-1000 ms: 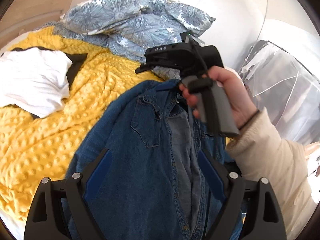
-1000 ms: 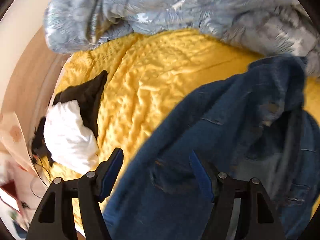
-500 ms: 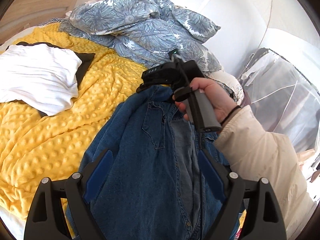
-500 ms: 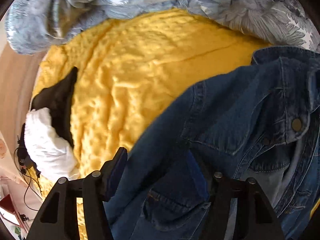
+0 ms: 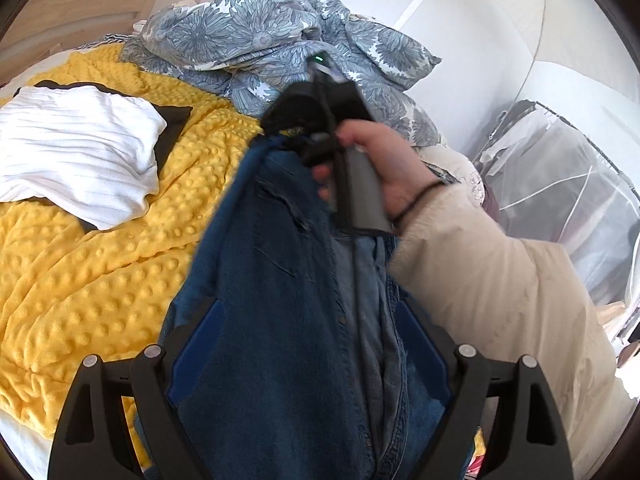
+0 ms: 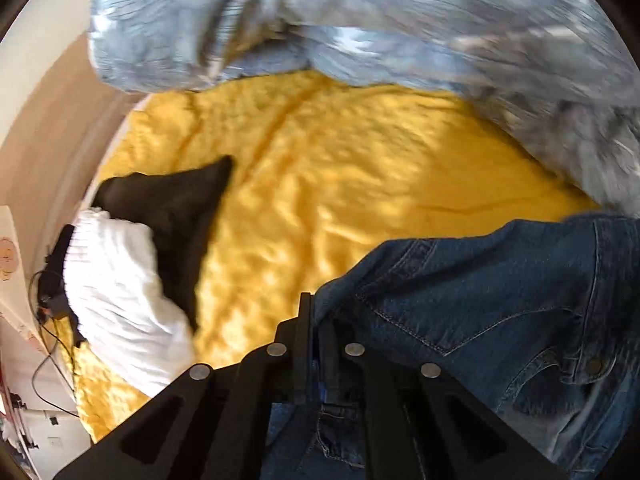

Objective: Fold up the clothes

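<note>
Right gripper (image 6: 316,344) clamped on the jacket (image 6: 500,300); left gripper (image 5: 308,344) gaping around it.

The right jaws pinch a denim edge; the left jaws stand wide with cloth between, pads not pressing. The jacket hangs over the blanket's (image 5: 100,280) near edge, well apart from the white shirt (image 5: 76,152). Risk: the thin pinch could slip under heavy denim, dropping it crumpled, since the left grips nothing.

Bright daylight, fisheye warp, rt view blurred
</note>
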### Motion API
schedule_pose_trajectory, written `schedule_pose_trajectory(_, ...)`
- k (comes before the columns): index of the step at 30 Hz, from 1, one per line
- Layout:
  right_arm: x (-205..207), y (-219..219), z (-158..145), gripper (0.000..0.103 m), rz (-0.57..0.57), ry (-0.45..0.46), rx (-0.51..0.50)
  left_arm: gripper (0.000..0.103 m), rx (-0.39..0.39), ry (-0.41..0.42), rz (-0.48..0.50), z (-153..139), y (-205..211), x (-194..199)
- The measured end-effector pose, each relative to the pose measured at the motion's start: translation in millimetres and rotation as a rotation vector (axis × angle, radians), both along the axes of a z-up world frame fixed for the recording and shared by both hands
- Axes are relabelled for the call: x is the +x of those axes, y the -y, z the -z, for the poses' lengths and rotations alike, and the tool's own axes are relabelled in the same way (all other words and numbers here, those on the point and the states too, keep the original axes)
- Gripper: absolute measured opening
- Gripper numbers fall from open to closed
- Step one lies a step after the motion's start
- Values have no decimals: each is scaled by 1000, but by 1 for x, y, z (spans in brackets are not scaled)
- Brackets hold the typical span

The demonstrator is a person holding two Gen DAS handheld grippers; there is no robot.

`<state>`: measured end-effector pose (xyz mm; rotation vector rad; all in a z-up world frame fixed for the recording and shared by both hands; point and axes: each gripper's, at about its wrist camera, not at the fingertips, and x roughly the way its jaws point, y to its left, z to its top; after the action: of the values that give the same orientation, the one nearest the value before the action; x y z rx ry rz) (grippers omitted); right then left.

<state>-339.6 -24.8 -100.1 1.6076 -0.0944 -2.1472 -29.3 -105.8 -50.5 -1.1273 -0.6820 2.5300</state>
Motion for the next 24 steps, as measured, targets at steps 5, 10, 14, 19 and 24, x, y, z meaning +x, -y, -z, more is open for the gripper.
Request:
schedule_pose_trajectory(5, -2, 44, 22, 2, 6, -4, 12, 88, -12, -3, 6, 0, -4, -1)
schedule_pose_trajectory(10, 8, 59, 53, 29, -11, 75, 64, 88, -14, -4, 15, -1, -5, -2)
schedule_pose_trajectory(14, 21, 30, 14, 45, -32, 25, -32, 88, -8, 2, 14, 1, -7, -2)
schedule_pose_trajectory(19, 22, -60, -55, 58, 90, -110, -180, 88, -7, 1, 18, 1, -15, -4)
schedule_pose_trajectory(24, 10, -142, -86, 72, 316, -207, -139, 88, -17, 7, 47, 4, -30, -7)
